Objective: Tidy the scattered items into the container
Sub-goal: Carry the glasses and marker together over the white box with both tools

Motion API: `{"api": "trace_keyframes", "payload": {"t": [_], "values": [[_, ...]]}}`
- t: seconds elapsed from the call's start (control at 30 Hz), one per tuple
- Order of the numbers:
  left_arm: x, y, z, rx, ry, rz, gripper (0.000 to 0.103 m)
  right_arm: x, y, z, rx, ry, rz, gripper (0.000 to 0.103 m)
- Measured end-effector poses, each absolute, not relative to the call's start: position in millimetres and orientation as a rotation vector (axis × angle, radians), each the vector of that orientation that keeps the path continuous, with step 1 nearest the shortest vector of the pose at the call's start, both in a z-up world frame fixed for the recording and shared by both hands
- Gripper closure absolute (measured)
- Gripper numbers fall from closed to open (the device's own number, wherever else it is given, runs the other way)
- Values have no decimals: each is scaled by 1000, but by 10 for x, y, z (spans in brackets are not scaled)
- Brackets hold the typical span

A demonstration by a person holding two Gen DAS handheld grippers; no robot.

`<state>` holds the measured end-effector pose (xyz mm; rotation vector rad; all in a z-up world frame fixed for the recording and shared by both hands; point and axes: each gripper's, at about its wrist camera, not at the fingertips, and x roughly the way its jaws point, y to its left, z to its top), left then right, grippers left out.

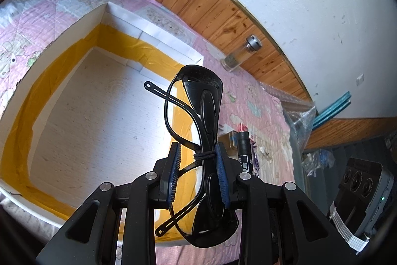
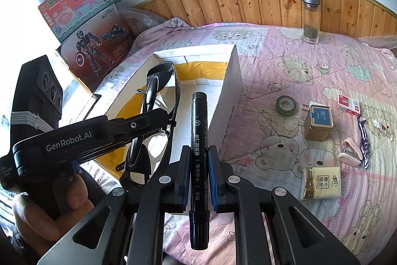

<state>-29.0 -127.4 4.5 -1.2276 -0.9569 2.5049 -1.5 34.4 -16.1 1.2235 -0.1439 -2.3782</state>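
1. The black glasses (image 1: pixel 198 131) sit folded between the blue ribbed pads of the left hand-held gripper (image 1: pixel 198 173), which is clenched on them near the hinge; they hang above the open box (image 1: pixel 74 101), over its near right corner
2. The black marker (image 2: pixel 199 165) is a smooth cylinder with white printed text, capped end away from the camera; the right hand-held gripper (image 2: pixel 199 175) is clamped on its barrel, and it hovers near the box's right wall
3. The box is the container: white foam-like walls, a pitted white floor and glossy yellow tape around the inner edges. It appears to hold nothing yet
4. Judging by this, the step in hand is carrying both items to the box; the release has not yet been made
5. The next move probably calls for lowering each item inside the walls before loosening the grip. The glasses' thin arms stick out and could catch on the rim or the pads
6. Still scattered on the quilted pink bed cover (image 2: pixel 285 71): a roll of tape (image 2: pixel 287 104), a small gold tin (image 2: pixel 318 124) with a blue lid, a tissue pack (image 2: pixel 320 182), a pink stapler (image 2: pixel 349 154) and a red and white packet (image 2: pixel 348 106)
7. A glass bottle (image 2: pixel 310 19) with a metal cap stands by the wooden wall panel
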Motion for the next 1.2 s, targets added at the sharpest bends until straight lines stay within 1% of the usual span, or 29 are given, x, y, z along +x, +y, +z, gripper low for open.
{"api": "trace_keyframes", "payload": {"t": [0.23, 1.2], "values": [[-306, -1443, 38, -1223, -981, 2526, 74, -99, 174, -139, 1216, -143, -2353, 88], [-567, -1668, -105, -1326, -960, 2565, 74, -455, -187, -251, 1250, -130, -2291, 88]]}}
